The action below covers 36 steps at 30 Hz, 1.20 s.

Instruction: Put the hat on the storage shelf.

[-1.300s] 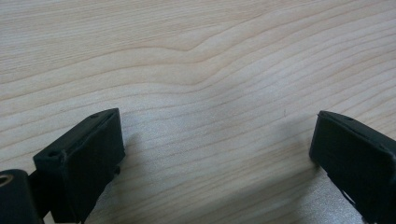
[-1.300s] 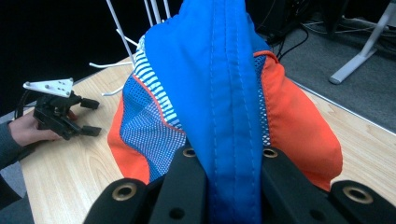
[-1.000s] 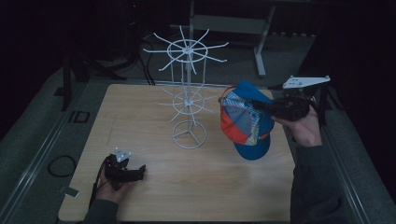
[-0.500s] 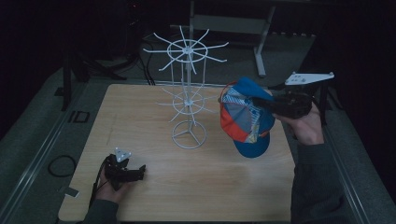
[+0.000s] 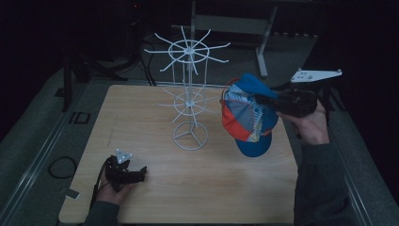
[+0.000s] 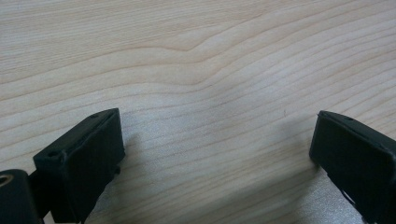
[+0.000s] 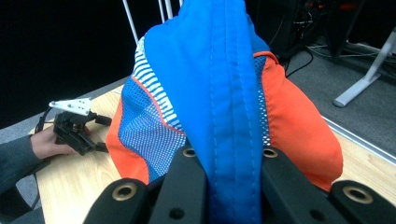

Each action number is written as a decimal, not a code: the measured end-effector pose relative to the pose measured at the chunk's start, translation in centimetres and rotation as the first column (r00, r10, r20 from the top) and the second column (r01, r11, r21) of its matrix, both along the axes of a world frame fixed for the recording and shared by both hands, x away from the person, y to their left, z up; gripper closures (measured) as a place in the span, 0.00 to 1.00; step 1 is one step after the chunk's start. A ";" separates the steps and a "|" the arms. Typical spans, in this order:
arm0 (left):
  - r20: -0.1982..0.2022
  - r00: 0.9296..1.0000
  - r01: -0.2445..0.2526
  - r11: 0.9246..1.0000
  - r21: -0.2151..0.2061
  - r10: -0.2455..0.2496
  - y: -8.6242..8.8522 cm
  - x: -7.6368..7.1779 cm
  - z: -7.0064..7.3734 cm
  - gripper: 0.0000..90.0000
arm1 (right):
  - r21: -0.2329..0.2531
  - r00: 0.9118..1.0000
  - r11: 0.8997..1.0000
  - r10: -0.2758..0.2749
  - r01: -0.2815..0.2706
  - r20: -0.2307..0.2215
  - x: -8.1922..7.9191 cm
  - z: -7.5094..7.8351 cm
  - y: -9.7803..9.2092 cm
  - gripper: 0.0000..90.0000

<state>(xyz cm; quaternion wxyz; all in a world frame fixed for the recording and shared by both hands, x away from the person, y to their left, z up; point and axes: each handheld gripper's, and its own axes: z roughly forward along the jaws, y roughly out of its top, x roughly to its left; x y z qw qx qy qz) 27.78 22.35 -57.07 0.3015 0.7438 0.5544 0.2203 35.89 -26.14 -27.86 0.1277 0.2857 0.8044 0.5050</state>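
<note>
So the wooden table [image 5: 197, 197] takes up most of the middle and lower part of the high view, light grain, dark room all around it. Standing a bit above the centre of that view is a white wire rack [image 5: 189, 94], two tiers of spokes on a thin pole with a round base sitting on the tabletop.

Next biggest is the cap [image 5: 247, 115], blue, orange and striped mesh panels, hanging in the air at the right of centre, just beside the rack's lower spokes; can't tell if it touches them. Its blue brim points down toward the table. In the right gripper view the cap [image 7: 224, 88] sits front and centre.

The right gripper [image 5: 263, 100] comes in from the right edge of the high view, held in a hand, and it's clamped tight on a fold of the cap's blue fabric; its own view shows the jaws pinching that fold between them.

The left gripper [image 5: 140, 173] rests low at the lower left of the high view, on the table, well apart from the cap. Its jaws are spread wide with bare wood between them.
</note>
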 end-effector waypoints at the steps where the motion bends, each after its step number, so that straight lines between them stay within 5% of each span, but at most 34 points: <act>1: 0.000 1.000 0.000 1.000 0.000 0.000 0.0 0.0 0.0 0.03 | 0.000 1.000 1.000 0.001 -0.001 0.000 0.0 0.1 0.1 0.97; 36: -0.001 1.000 0.001 1.000 0.000 -0.001 0.0 0.0 0.0 0.03 | 0.038 0.999 0.999 0.018 -0.020 0.033 -0.1 1.4 0.2 0.97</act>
